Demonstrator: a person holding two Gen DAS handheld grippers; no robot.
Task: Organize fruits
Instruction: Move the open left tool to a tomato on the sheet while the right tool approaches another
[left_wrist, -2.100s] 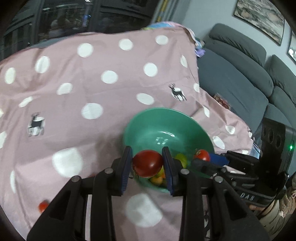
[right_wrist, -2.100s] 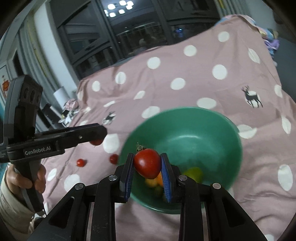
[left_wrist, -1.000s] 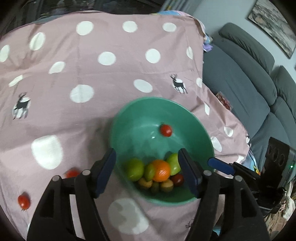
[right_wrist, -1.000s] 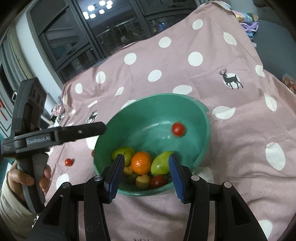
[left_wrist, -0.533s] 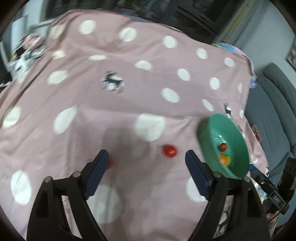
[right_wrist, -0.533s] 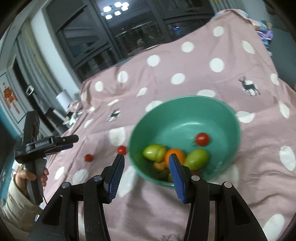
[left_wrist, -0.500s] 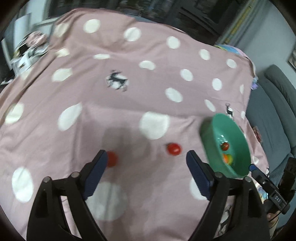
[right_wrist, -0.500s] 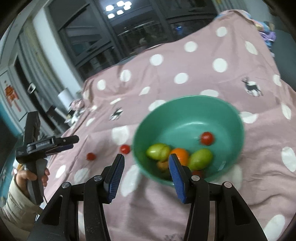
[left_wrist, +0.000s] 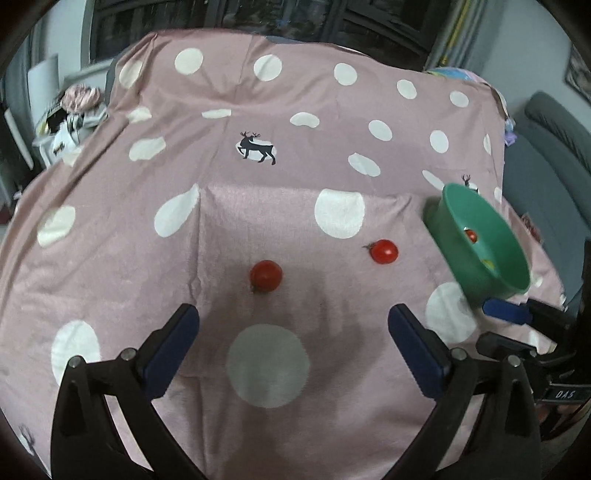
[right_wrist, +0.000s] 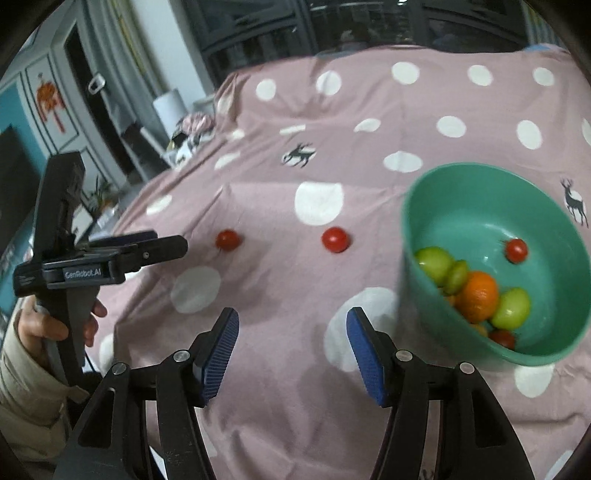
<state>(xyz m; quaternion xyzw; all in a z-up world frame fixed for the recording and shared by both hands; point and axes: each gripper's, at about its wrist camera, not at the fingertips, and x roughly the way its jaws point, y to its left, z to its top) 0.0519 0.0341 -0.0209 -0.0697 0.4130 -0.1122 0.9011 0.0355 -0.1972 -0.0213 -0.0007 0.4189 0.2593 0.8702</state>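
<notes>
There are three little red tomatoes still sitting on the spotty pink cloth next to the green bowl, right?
Not quite: only two little red tomatoes sit on the spotty pink cloth next to the green bowl. The third small red one is already inside the bowl. The right wrist view shows this.

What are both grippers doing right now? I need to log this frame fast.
Left gripper: jaws opening wide, nothing between them, no fruit held.
Right gripper: jaws opening, nothing between them, no fruit held.
</notes>
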